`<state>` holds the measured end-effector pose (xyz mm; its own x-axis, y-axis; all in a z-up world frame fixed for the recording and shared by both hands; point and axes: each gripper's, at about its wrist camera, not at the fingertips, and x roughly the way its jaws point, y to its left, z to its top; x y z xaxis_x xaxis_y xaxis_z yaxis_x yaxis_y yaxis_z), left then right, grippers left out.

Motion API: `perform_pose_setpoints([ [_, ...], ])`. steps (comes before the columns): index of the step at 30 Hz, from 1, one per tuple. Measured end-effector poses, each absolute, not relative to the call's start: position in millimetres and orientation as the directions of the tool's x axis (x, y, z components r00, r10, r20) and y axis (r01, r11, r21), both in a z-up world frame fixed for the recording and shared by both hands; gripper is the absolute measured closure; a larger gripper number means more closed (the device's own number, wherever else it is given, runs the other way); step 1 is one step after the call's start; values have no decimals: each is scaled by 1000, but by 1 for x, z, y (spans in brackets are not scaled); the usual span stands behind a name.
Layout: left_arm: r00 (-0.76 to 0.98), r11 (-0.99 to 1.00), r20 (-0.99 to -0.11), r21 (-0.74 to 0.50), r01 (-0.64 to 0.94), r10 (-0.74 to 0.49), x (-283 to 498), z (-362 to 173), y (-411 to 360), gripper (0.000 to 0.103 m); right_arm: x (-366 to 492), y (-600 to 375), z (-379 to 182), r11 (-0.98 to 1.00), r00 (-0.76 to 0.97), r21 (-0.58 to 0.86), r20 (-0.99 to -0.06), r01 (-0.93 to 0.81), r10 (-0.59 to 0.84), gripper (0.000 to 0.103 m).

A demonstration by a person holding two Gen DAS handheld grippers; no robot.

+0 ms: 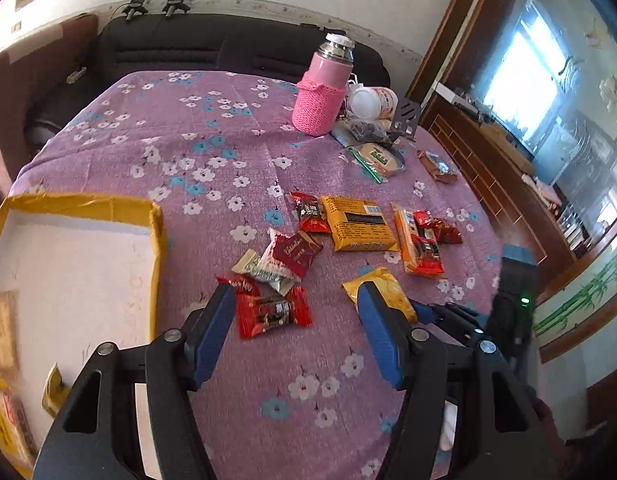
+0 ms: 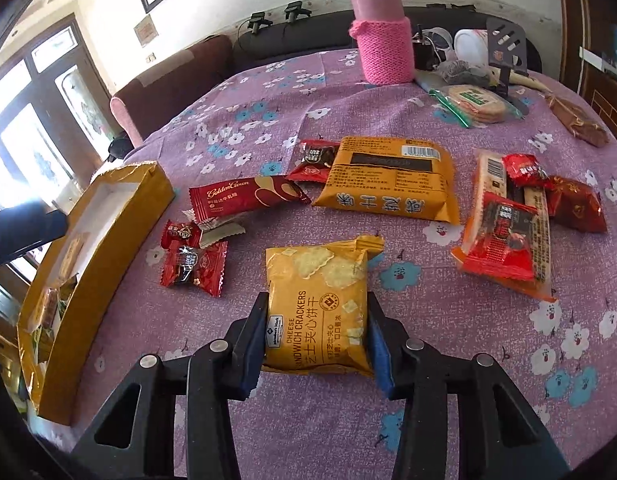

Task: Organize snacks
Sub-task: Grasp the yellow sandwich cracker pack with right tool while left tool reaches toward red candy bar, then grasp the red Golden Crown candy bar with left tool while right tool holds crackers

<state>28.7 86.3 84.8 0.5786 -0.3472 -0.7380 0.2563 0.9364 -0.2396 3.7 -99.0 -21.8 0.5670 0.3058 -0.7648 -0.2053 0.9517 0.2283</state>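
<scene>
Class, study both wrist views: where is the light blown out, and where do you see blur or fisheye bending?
Left wrist view: the window at right is overexposed, the box corner at lower left is smeared, and the table edge bows. Right wrist view: glare from the glass door at left washes out the box rim, dark vignette fills the corners, and the cracker packet stays sharp.

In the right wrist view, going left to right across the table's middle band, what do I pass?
Yellow box → Golden Crown red bar → large orange pack → long orange packet under red candies. The right gripper grips the cheese cracker pack nearer the camera.
</scene>
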Motion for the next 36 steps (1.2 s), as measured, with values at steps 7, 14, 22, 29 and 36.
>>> perform_pose_setpoints([
  [7,574,928,-793,31,371,-203,71,54,33,41,14,-130,-22,929,534,330,-762,-166,366,57],
  [14,517,879,-846,146,455,-127,94,21,-3,41,19,-147,-23,912,521,392,-757,-121,394,57],
  [22,554,889,-823,154,430,-125,92,32,0,83,17,-142,-23,917,534,377,-753,-131,386,57],
  [29,571,903,-793,64,424,-212,61,50,8,100,10,-139,-15,921,564,359,-735,-148,377,57],
  [36,560,901,-803,69,428,-204,57,51,-4,85,12,-150,-13,910,573,397,-721,-120,390,57],
])
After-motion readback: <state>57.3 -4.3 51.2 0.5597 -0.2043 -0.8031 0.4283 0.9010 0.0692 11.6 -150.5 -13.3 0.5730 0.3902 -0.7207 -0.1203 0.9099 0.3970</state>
